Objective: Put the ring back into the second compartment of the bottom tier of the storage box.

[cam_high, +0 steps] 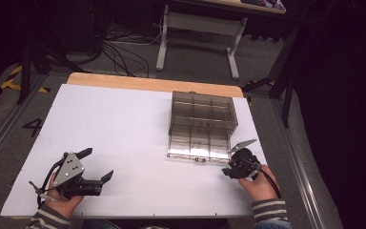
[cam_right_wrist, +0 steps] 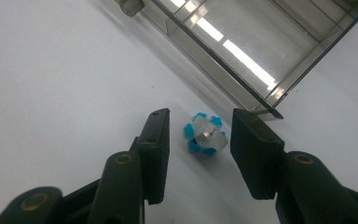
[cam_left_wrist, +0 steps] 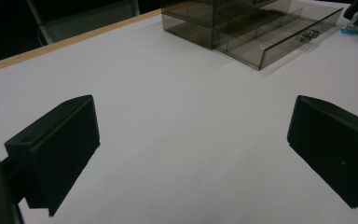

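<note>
Blue-and-clear small part (cam_right_wrist: 204, 135), something like a little toothed wheel with a pale hub, lies on the white bench (cam_high: 124, 124) just off the near corner of the smoked plastic drawer box (cam_high: 201, 125), at about 5 o'clock from the box in the high view. My right gripper (cam_right_wrist: 200, 135) hangs over it with one pad on either side; the pads are apart from it, a strip of bench showing on each side, so nothing is clamped. The box's bottom drawer (cam_left_wrist: 279, 35) stands pulled out toward me, its divided compartments visible. My left gripper (cam_left_wrist: 191, 140) rests near the bench's 7 o'clock corner, well apart from the box, jaws spread wide over bare bench and holding nothing.
</note>
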`<state>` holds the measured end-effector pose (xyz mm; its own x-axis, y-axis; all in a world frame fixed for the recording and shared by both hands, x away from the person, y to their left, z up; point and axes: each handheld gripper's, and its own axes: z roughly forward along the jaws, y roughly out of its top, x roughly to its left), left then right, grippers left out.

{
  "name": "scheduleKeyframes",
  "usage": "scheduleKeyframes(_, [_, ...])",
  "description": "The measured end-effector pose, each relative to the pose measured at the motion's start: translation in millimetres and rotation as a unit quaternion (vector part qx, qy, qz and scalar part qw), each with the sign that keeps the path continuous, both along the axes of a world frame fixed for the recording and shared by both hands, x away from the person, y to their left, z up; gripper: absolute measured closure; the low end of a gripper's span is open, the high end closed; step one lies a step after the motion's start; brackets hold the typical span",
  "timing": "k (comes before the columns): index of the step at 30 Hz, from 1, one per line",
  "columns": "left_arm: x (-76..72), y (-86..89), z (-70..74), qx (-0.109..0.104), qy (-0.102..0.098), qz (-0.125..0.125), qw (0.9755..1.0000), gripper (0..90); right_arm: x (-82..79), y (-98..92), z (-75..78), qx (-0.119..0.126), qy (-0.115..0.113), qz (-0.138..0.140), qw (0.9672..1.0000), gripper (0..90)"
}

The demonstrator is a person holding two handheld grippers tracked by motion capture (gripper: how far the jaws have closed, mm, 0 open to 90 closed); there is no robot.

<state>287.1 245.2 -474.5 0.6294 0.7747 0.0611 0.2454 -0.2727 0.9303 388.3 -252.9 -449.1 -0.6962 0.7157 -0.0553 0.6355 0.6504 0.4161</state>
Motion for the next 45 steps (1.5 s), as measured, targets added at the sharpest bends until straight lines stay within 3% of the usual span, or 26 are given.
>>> scheduleKeyframes(11, [-0.1, -0.2, 0.0, 0.0, 0.0, 0.0, 1.0, 2.9, 1.4, 1.0, -4.4, -0.015, 0.002, 0.0, 0.9999, 73.9])
scheduleKeyframes(21, [-0.1, 0.2, 0.3, 0.002, -0.002, 0.0, 1.0, 2.9, -0.8, 1.9, -1.2, -0.018, -0.006, 0.002, 0.9998, 74.6])
scheduleKeyframes(26, [-0.4, 0.1, 0.2, 0.0, 0.0, 0.0, 1.0, 2.9, -5.0, 0.7, 8.2, -0.009, -0.032, 0.005, 0.9994, 74.6])
scheduleKeyframes(45, [0.0, -0.4, 0.1, 0.001, -0.001, 0.002, 1.0, 2.9, -9.6, 0.3, 20.8, 0.007, -0.064, 0.011, 0.9979, 74.6])
